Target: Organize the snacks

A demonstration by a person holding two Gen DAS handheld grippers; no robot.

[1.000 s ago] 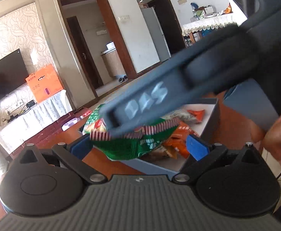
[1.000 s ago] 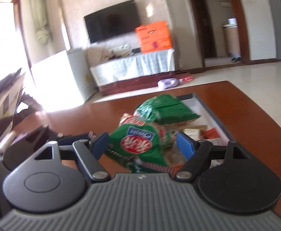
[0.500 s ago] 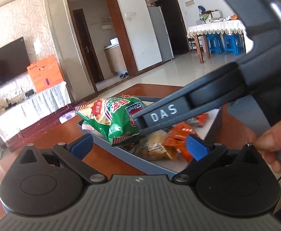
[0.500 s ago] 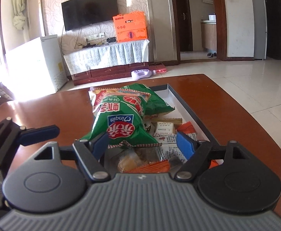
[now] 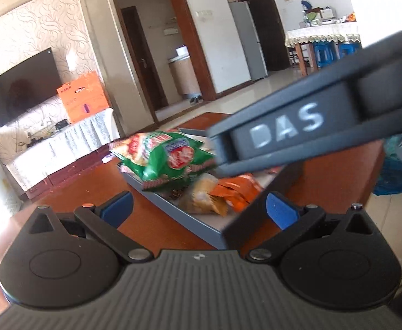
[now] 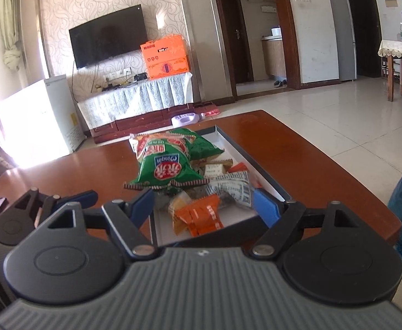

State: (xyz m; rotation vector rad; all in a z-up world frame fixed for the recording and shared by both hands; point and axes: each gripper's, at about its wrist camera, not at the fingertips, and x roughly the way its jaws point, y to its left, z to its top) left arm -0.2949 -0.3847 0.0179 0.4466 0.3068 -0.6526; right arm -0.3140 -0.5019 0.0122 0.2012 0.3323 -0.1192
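- the left gripper (image 5: 198, 206) hovers low over the brown table (image 5: 156, 220), just short of the tray's near corner, its blue pads spread wide with nothing between them.
- the grey tray (image 6: 245, 151) sits lengthwise on the table and serves as the landmark; its white floor holds the whole pile of snacks.
- a green chip bag (image 6: 167, 169) lies on top of the pile, toward the tray's far end, its left edge hanging over the tray's left rim.
- a second green bag (image 6: 201, 144) lies partly under it, further along the tray.
- at the tray's near end lie an orange packet (image 6: 201, 214), a yellowish wrapped snack (image 5: 203, 195) and a white printed packet (image 6: 232, 185).
- the right gripper (image 6: 205, 206) hangs over the tray's near end, jaws apart and holding nothing, the small packets showing between its blue pads.
- in the left wrist view the right gripper's dark body, lettered "das", crosses above the tray from the right.
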